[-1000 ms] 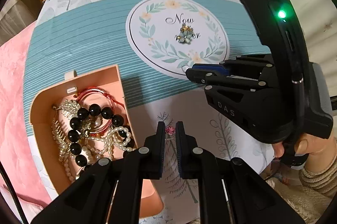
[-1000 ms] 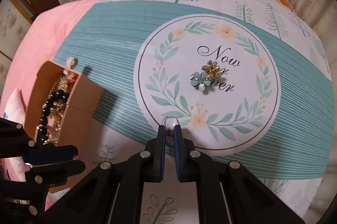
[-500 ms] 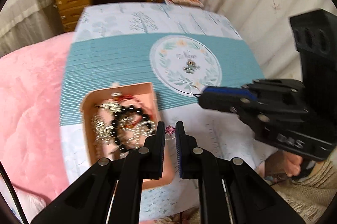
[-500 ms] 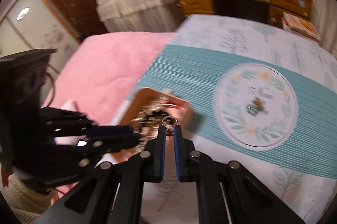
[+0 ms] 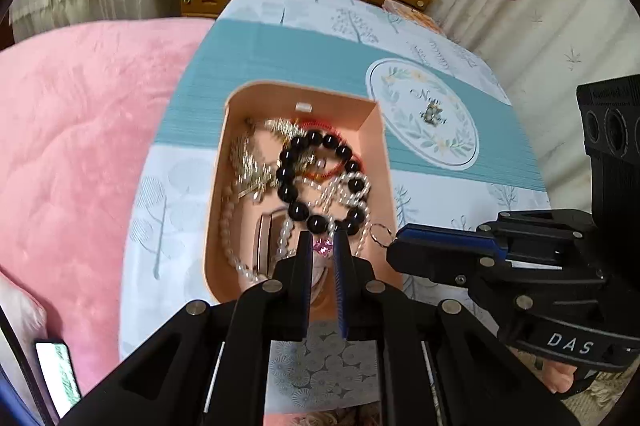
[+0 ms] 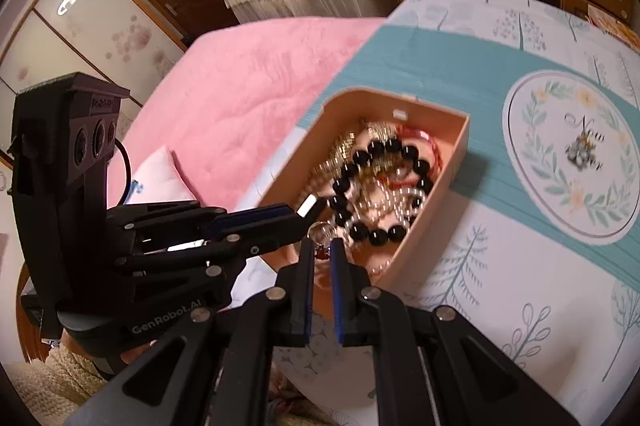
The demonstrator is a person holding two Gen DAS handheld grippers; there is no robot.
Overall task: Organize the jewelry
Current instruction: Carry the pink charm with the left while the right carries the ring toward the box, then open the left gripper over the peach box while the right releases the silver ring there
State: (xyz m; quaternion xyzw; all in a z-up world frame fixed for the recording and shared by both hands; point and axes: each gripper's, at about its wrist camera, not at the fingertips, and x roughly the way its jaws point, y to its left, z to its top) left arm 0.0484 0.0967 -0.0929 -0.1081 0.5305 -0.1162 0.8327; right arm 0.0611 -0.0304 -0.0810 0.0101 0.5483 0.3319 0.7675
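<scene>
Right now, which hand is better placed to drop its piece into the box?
Left. Its gripper holds the pink gem over the box interior; the right gripper and ring hang at the near rim.

My left tool pinches a pink-stoned ring over the near end of the peach box. At three o'clock my right tool grips a silver ring above the box's rim. Black beads and pearls lie tangled inside.
</scene>
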